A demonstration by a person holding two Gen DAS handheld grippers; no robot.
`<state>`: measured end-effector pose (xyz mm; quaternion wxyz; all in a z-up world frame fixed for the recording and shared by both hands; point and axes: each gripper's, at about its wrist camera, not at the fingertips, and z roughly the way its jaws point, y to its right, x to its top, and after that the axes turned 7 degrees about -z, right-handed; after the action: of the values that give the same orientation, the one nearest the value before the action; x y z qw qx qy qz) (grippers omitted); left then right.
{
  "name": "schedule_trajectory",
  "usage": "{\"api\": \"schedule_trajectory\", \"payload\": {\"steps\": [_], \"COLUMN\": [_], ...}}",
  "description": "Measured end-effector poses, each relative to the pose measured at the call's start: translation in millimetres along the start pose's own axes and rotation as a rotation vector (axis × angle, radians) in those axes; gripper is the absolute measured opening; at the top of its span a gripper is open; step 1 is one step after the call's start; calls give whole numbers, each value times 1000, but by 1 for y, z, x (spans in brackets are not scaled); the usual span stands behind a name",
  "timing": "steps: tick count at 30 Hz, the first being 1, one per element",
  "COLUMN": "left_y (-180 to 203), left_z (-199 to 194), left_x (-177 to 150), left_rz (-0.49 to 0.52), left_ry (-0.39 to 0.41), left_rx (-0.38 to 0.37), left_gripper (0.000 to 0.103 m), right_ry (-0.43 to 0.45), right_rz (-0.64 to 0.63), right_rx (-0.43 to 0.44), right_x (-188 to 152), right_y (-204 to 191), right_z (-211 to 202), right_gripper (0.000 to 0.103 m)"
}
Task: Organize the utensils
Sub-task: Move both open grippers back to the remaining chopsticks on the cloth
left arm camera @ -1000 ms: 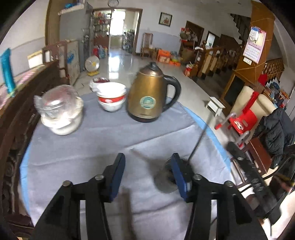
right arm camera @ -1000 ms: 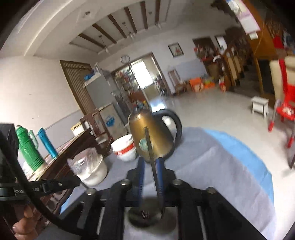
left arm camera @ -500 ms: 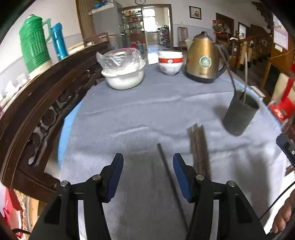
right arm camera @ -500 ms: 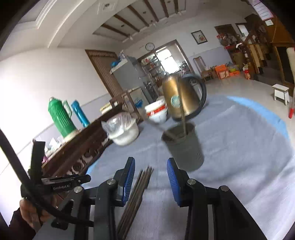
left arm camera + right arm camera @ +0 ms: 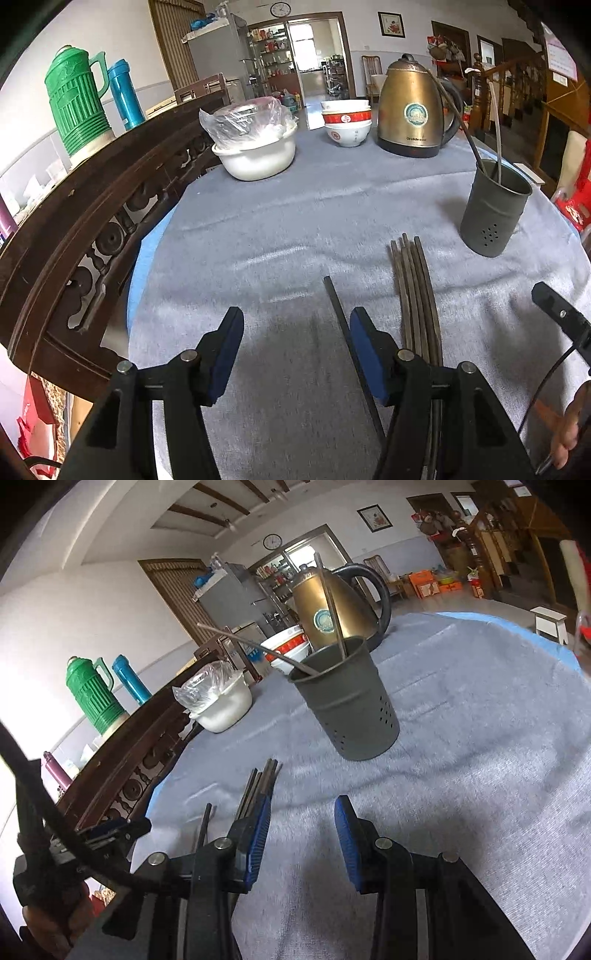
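Note:
A dark grey utensil holder [image 5: 494, 210] stands upright on the grey tablecloth at the right, with two chopsticks [image 5: 476, 147] leaning in it; it also shows in the right wrist view [image 5: 347, 705]. A bundle of several dark chopsticks [image 5: 415, 295] lies flat on the cloth, with a single chopstick [image 5: 341, 317] beside it. They show in the right wrist view too: the bundle [image 5: 258, 786] and the single one [image 5: 204, 825]. My left gripper [image 5: 295, 354] is open and empty above the cloth, its right finger over the single chopstick. My right gripper [image 5: 301, 834] is open and empty, right of the bundle.
A gold kettle [image 5: 413, 107], stacked bowls [image 5: 347, 122] and a white bowl covered with plastic [image 5: 255, 147] stand at the table's far side. A carved wooden rail [image 5: 92, 229] borders the left edge, with a green thermos [image 5: 75, 107] and a blue flask [image 5: 125, 94] behind.
The right gripper let go of a chopstick into the holder, opened and drew back. The left gripper pulled back from the holder to above the loose chopsticks.

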<state>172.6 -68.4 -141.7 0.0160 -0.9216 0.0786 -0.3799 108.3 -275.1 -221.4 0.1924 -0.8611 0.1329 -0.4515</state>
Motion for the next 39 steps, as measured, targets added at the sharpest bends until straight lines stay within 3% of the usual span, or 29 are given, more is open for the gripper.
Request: {"api": "schedule_trajectory", "payload": {"steps": [7,39], "left_y": [7,28], "left_z": [1,10], "left_x": [-3,-14], "left_rz": [23,104], "left_ry": [-6,-35], "left_rx": [-10,-5], "left_gripper": [61,62], "right_ry": [0,-27], "right_rz": [-39,44], "right_rx": [-14,-23], "right_x": [-4,-8], "right_y": [-7,9], "right_z": [-1,5], "right_gripper": [40,40]}}
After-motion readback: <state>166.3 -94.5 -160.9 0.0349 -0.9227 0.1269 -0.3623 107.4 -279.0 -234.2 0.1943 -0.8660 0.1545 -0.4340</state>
